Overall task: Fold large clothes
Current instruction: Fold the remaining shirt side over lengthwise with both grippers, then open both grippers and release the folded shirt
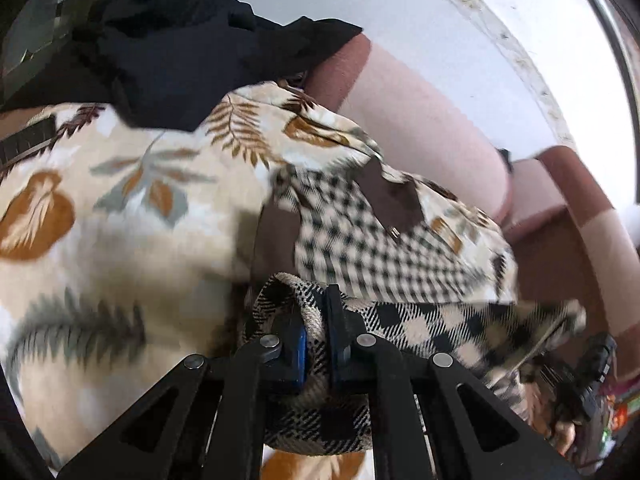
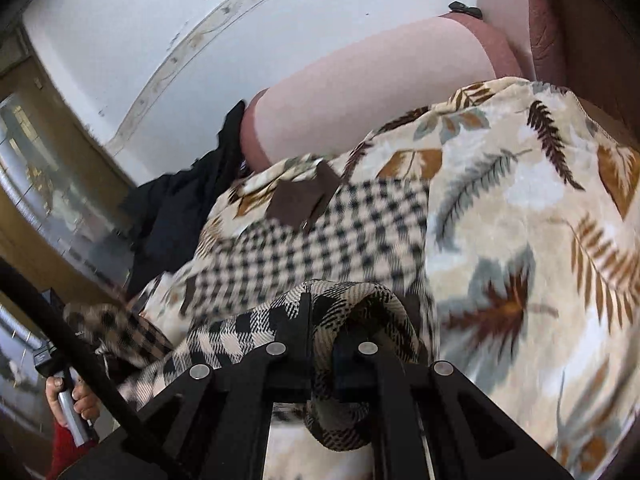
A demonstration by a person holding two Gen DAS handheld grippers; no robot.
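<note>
Left gripper (image 1: 316, 332): fingers were closed on a bunched edge of the checked garment (image 1: 360, 236); the cloth wrapped over and between the pads.
Right gripper (image 2: 322, 332): fingers were clamped on another bunched edge of the same checked garment (image 2: 320, 236); a roll of cloth looped over the right finger.
Garment: black-and-cream check with a brown patch (image 2: 302, 200) at its far end; the near edge was lifted in both grippers, the far part lay on the leaf-print blanket (image 1: 120, 208).
Span: the held edge stretched between the two grippers, sagging a little in the left wrist view.
Blanket: covered the sofa seat; the pink-and-brown sofa back (image 2: 360, 92) rose behind it.
Dark cloth (image 1: 180, 52): heaped at the far left edge of the blanket, against the sofa back.
Hand (image 2: 76, 396): seen at the lower left of the right wrist view, gripping a handle.
Focus: the check pattern was blurred in both views.
</note>
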